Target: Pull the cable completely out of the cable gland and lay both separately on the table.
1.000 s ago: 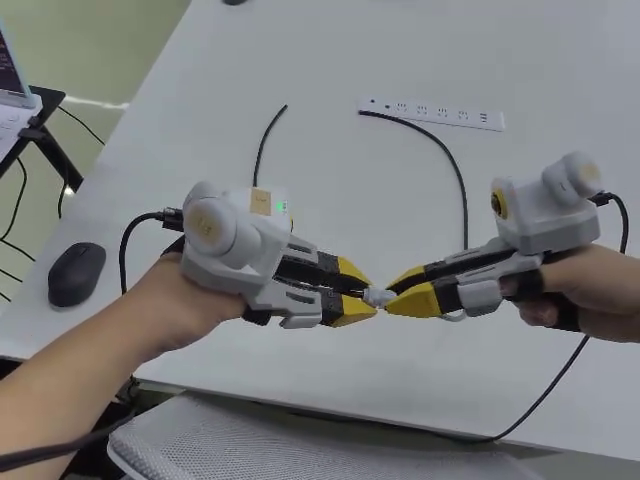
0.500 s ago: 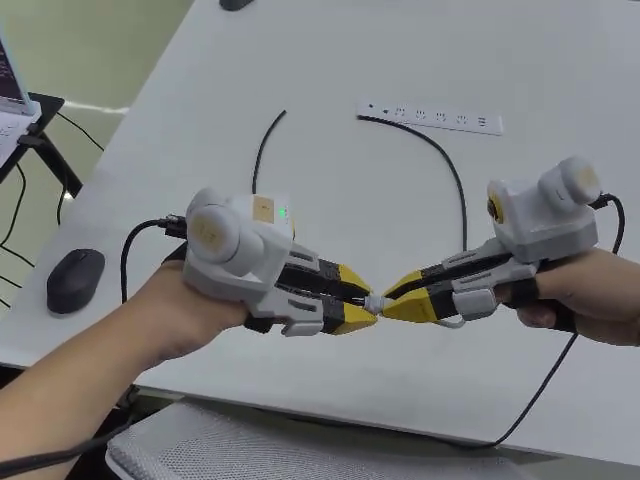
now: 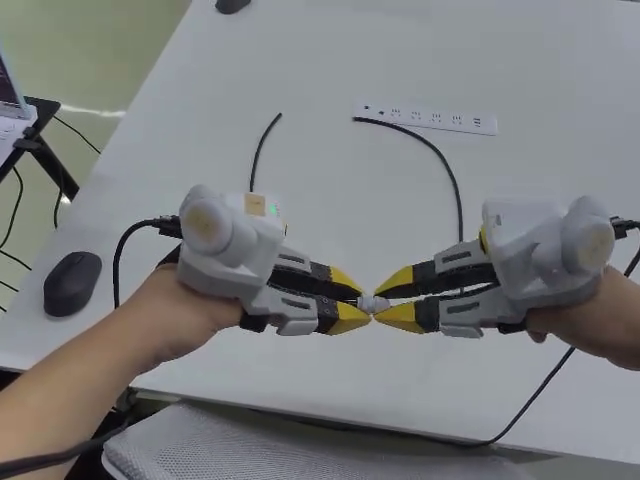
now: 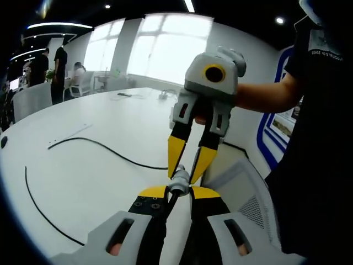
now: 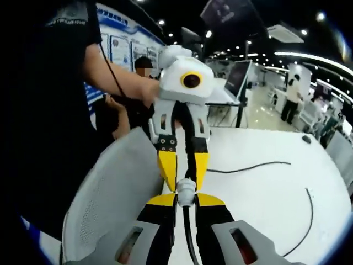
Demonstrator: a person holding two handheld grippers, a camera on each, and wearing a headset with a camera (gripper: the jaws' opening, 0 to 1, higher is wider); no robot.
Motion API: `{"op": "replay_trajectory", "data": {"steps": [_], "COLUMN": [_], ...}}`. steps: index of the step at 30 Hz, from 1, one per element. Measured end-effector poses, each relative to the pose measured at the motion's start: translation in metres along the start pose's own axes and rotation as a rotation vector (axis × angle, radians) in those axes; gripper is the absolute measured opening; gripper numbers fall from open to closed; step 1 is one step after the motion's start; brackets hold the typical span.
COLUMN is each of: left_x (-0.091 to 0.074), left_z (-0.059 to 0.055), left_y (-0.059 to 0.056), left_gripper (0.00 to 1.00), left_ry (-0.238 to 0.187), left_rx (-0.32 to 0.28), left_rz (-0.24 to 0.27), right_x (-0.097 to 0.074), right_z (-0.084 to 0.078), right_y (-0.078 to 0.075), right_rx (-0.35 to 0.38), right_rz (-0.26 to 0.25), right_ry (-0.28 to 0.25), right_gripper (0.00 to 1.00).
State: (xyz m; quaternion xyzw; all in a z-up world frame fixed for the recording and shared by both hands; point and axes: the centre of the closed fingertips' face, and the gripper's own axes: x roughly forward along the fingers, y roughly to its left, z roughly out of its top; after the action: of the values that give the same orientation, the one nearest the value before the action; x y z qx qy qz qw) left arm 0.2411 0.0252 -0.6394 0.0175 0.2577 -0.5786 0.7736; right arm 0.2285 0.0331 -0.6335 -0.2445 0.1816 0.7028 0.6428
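power strip (image 3: 425, 116): white, flat on the table, well beyond the right gripper (image 3: 388, 303)
strip cord (image 3: 448, 175): black, curves from the strip's left end toward the right gripper
mouse (image 3: 70, 283): dark, far left of the left gripper (image 3: 355, 308)
chair (image 3: 250, 445): grey mesh, below both grippers
table (image 3: 560, 80): white

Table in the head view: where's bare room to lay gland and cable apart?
Bare: the patch between the short black cable and the power strip's lead, and the stretch right of that lead. Crowded: the near edge, where left gripper and right gripper meet at the cable gland.
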Motion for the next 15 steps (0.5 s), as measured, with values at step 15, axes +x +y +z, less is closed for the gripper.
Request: {"op": "replay_trajectory", "data": {"steps": [15], "left_x": [0.0052], "left_z": [0.0014], "left_y": [-0.0041], "left_gripper": [0.15], "left_ry": [-0.005], "left_rx": [-0.034], "left_rz": [-0.001], "right_x": [-0.0035], "right_z": [-0.0079], "right_y": [-0.0012], "right_rx": [-0.136], "right_rz": [-0.086], "right_ry": [0.035], "right_gripper": [0.08]}}
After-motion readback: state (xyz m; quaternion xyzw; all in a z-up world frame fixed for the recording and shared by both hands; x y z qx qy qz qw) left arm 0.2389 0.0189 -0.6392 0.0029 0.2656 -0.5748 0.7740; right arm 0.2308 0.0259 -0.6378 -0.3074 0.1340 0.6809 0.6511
